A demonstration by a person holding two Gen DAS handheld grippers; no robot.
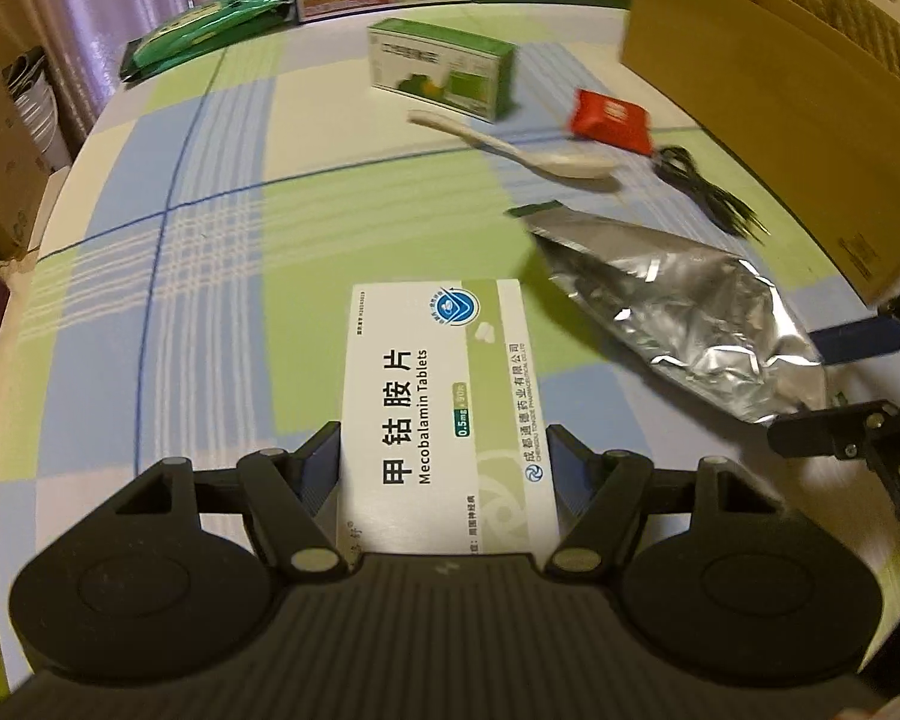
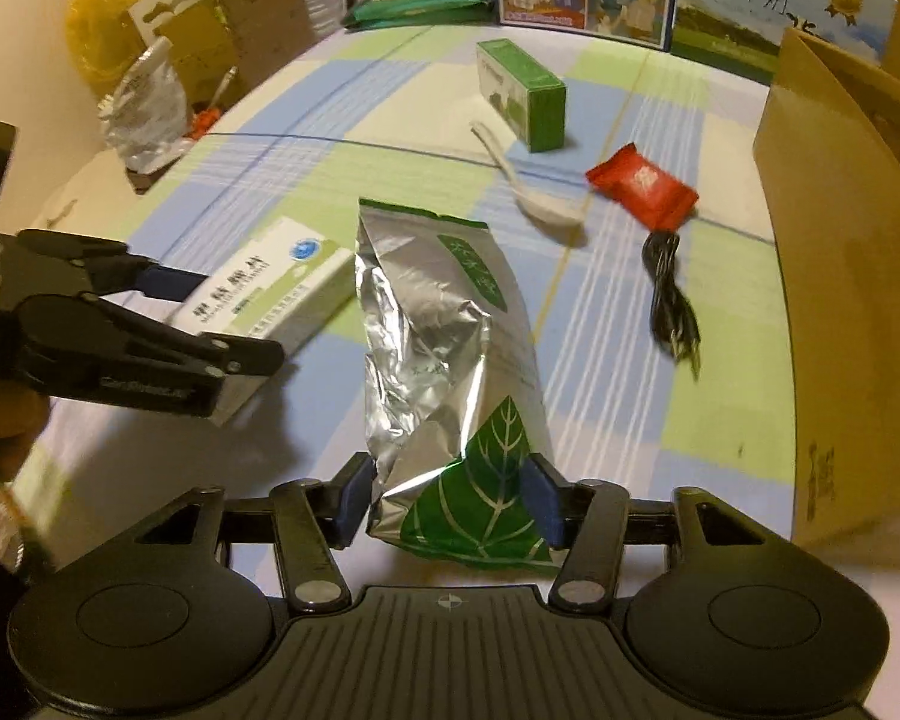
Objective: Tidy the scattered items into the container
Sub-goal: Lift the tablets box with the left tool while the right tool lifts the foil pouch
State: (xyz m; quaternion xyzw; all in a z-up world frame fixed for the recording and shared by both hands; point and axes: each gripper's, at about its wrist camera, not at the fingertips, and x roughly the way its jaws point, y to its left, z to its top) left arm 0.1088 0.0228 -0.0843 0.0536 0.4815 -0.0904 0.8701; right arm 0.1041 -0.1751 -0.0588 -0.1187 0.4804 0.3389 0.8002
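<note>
The tablecloth (image 2: 306,120) is checked in pale blue, light green and cream, with thin dark blue lines. On it, the pill box (image 1: 444,414) is white with a green band and black lettering. Beside that box, the foil bag (image 2: 444,348) is silver with a green leaf print. Beyond the bag lie a cream spoon (image 2: 540,204), a red packet (image 2: 642,186), a black cable (image 2: 669,294) and a green carton (image 2: 522,93). The cardboard box (image 2: 840,276) is plain brown.
</note>
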